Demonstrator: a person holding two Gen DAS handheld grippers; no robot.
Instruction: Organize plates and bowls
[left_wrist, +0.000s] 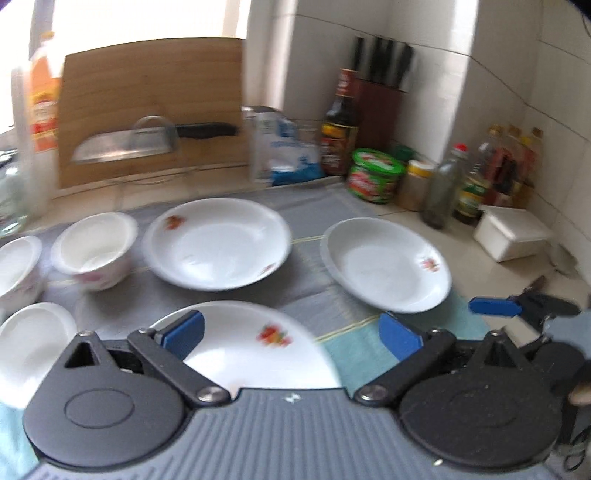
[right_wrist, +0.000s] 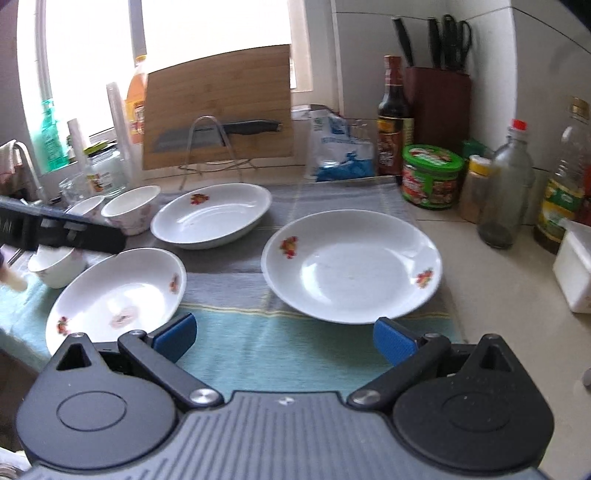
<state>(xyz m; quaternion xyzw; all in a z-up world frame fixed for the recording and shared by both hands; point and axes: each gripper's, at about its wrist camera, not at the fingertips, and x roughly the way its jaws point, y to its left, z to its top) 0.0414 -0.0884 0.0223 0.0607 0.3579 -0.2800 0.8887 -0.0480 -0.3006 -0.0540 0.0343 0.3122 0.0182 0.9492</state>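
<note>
Three white flowered plates lie on a striped cloth (left_wrist: 314, 284): one at the back (left_wrist: 218, 243), one to the right (left_wrist: 384, 262), one nearest me (left_wrist: 258, 350). Three white bowls (left_wrist: 96, 247) (left_wrist: 14, 266) (left_wrist: 29, 339) stand at the left. My left gripper (left_wrist: 291, 332) hangs open above the near plate, gripping nothing. My right gripper (right_wrist: 284, 336) is open over bare cloth, just short of the right plate (right_wrist: 351, 266). The right wrist view also shows the back plate (right_wrist: 210, 216), the near plate (right_wrist: 114, 295) and the bowls (right_wrist: 133, 206).
A wooden cutting board (right_wrist: 218, 118) leans at the back, with a cleaver (right_wrist: 207, 136) on a wire rack in front. Sauce bottles (right_wrist: 393, 118), a green tub (right_wrist: 432, 177), a knife block (right_wrist: 437, 107) and a white box (right_wrist: 574, 273) crowd the right corner. Jars stand at the left.
</note>
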